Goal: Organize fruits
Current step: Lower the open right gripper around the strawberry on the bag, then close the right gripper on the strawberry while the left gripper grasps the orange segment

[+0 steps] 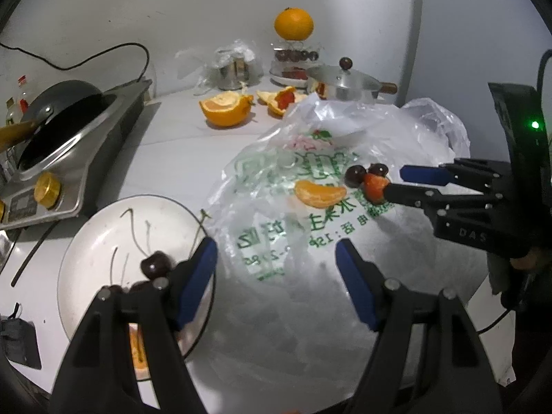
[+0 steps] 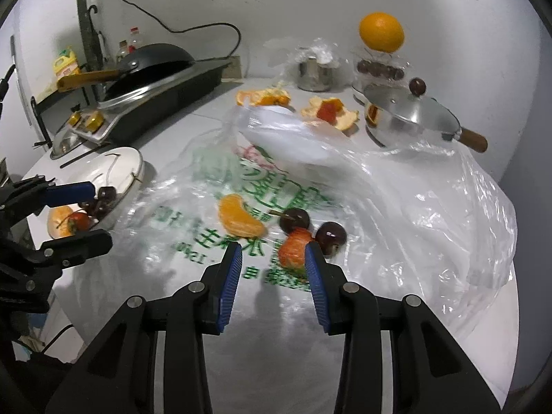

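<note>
A strawberry [image 2: 292, 249] lies on a printed plastic bag [image 2: 396, 186], touching two dark cherries [image 2: 294, 220] [image 2: 330, 236]. An orange segment [image 2: 239, 217] lies just to their left. My right gripper [image 2: 272, 253] is open low over the bag; the strawberry sits at its fingertips against the right pad, with a gap to the left pad. In the left wrist view the strawberry [image 1: 375, 186] sits just beyond the right gripper [image 1: 396, 181]. My left gripper [image 1: 276, 253] is open and empty, at the edge of a white plate [image 1: 103, 234] holding cherries [image 1: 155, 265] and loose stems.
Orange peels [image 2: 331, 112] and a peeled half orange [image 1: 226, 108] lie behind the bag. At the back stand a lidded metal pan [image 2: 410, 117], a steel cup [image 2: 315, 72] and a whole orange [image 2: 381, 32] on a clear box. A stove with a wok [image 1: 62, 127] stands left.
</note>
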{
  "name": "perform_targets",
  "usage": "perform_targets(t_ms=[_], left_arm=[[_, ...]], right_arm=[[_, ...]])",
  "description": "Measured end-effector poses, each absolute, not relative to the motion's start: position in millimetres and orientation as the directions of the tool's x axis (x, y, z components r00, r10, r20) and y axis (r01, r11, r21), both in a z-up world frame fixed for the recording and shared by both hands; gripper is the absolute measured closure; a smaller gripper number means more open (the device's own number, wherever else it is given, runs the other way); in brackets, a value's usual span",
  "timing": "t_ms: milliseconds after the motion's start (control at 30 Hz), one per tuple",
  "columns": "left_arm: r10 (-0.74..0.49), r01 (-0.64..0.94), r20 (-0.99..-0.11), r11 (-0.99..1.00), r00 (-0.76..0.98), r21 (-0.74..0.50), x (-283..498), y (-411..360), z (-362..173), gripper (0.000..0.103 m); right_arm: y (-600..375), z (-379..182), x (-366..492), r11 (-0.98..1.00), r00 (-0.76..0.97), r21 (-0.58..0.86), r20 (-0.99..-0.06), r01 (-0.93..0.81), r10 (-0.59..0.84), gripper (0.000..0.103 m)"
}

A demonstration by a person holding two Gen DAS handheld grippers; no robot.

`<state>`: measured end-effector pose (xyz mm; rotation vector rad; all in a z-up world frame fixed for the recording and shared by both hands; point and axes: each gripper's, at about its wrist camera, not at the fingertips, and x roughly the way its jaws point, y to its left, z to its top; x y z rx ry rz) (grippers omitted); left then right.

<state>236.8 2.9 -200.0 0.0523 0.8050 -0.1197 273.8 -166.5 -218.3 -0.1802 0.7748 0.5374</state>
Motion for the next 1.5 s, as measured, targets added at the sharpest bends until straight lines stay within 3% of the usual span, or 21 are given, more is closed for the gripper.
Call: perform_targets(t_ms=[733,833,1500], left_arm=[[-0.101,0.168,-0.750,0.986,0.654,0.014,277.0,-23.2,-212.4,0.031],[-0.099,0.175,-0.749,0.984,0.655,0.023,282.2,-28.5,-212.0,0.031],[-0.046,0.184,-0.791,0.979,0.610,0.085,328.2,-60.3,-234.8,0.031]], right_arm=[[-163.8,-244.6,303.2,0.844,0.537,0.027,-0.760,-0.536,0.366,0.063],[-159.9,-245.7,301.5,0.841,0.554,-0.018,-0.760,-0.540,0.340,0.069],[-200.7,-219.5,292.0,0.819,0.580,0.044,-0.684,-0.572,0.442,0.070]])
